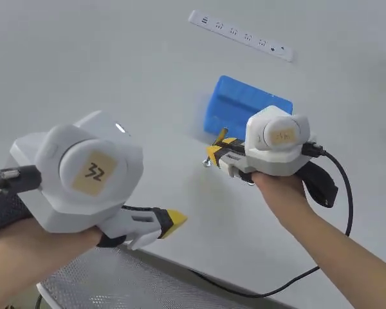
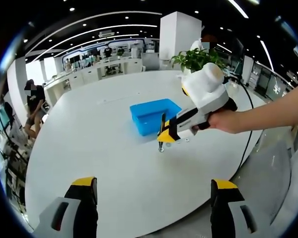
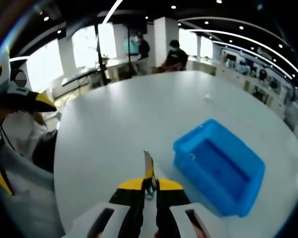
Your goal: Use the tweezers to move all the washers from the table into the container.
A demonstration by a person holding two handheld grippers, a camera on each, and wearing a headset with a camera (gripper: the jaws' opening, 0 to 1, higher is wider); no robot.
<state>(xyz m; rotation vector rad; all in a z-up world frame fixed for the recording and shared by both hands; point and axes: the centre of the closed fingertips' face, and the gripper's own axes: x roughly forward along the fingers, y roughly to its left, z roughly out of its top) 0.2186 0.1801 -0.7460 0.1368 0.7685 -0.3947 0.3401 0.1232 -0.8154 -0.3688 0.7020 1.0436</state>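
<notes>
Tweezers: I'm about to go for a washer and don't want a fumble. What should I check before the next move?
1. Right gripper shut on the tweezers: ok.
2. Tweezers tip free of any washer: cannot tell, too small.
3. Blue container open side up, close beside the tweezers: ok.
4. Washers located on the table: cannot tell.
5. Left gripper open, empty, away from the container: ok.

White table [image 1: 116,64]: blue container [image 1: 241,106], power strip [image 1: 241,35]
</notes>
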